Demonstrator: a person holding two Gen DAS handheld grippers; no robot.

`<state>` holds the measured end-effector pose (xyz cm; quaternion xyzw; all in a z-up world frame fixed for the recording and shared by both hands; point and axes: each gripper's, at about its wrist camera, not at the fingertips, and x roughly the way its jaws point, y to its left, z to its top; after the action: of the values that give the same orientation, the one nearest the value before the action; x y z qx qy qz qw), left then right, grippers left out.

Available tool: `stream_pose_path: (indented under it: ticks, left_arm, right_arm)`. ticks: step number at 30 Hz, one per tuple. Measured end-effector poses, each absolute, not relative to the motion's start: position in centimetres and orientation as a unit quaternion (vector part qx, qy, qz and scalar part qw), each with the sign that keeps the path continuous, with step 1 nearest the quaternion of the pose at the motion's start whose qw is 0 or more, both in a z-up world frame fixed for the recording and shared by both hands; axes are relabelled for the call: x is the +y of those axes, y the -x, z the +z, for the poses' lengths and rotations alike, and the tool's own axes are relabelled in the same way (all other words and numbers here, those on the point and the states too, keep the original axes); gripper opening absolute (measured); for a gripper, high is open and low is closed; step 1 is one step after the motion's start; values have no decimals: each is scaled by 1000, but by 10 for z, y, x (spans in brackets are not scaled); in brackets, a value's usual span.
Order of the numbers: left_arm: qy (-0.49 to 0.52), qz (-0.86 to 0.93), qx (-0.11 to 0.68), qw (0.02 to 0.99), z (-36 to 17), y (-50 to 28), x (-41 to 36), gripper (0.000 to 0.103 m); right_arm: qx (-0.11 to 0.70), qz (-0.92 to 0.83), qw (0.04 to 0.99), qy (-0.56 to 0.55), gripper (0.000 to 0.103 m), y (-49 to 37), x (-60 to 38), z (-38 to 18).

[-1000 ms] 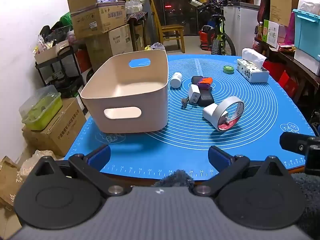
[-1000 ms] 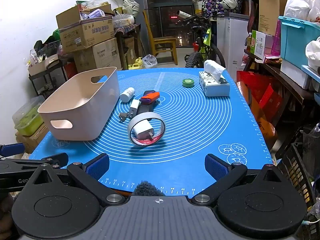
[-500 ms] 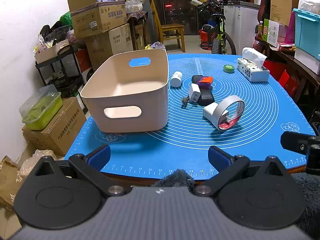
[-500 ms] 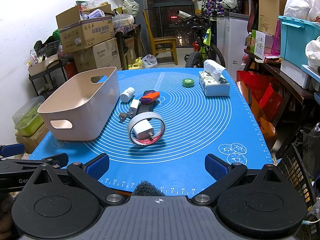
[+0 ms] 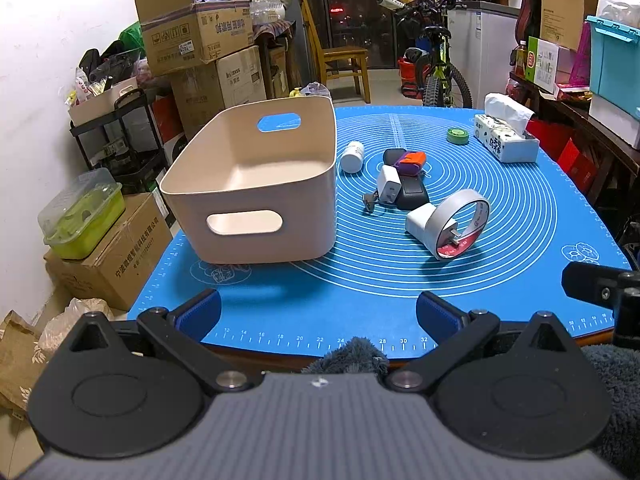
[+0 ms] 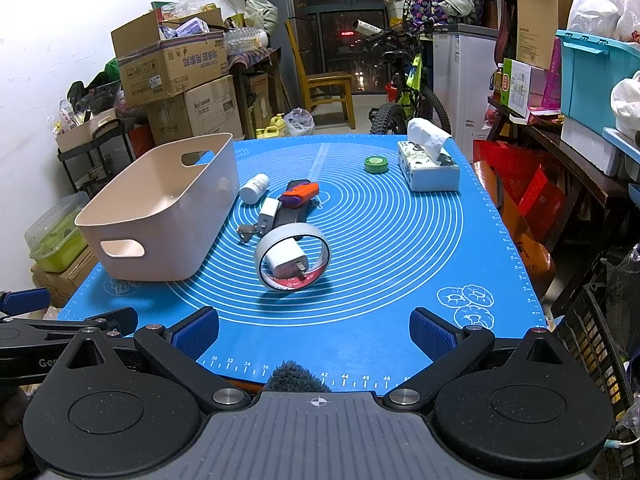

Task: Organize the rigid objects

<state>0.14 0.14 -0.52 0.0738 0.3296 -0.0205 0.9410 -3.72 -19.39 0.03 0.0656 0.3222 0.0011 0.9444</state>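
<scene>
One beige bin [image 5: 256,184] stood left on the mat [image 5: 520,216]; beside it lay one bottle [image 5: 352,156], two chargers, one tape roll [image 6: 294,256]. Both grippers [image 5: 318,316] [image 6: 314,330] were apart, holding nothing.

The blue mat [image 5: 520,208] carries white ruler numbers along its near edge: 12 through 32 in the left wrist view, 30 through 48 in the right wrist view. A cardboard box [image 6: 212,108] behind the counter reads "inaxss". The left gripper's arm [image 6: 48,360] shows the letters "Ge". Other box print is too small to read.
</scene>
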Motion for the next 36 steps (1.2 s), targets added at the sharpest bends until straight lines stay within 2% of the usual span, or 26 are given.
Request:
stream_pose_path:
  ticks: [36]
  left_arm:
    - [-66, -16, 338, 939, -6, -5, 7, 102]
  right_arm:
    - [321, -4, 944, -69, 101, 37, -196, -3]
